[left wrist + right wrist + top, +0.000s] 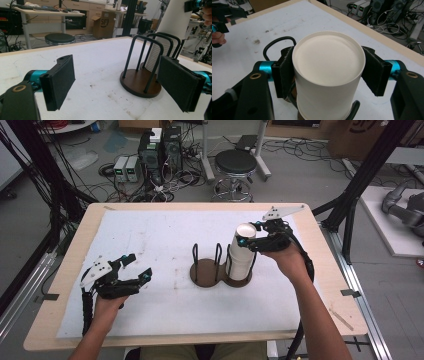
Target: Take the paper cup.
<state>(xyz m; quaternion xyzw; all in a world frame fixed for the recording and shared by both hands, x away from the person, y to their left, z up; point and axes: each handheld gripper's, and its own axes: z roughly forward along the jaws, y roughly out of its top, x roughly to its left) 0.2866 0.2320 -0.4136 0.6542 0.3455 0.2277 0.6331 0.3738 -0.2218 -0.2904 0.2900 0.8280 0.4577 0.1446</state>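
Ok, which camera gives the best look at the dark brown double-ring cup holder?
The high view: the dark brown double-ring cup holder shows both round bases and wire hoops, with the white paper cup stack in its right ring. The left gripper view shows one base from the side; the right gripper view shows just one hoop.

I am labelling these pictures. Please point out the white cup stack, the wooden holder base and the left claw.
white cup stack [328, 57], right gripper view, on the flat upturned bottom.
wooden holder base [136, 82], left gripper view, on the bare brown disc.
left claw [136, 266], high view, midway between its fingertips.
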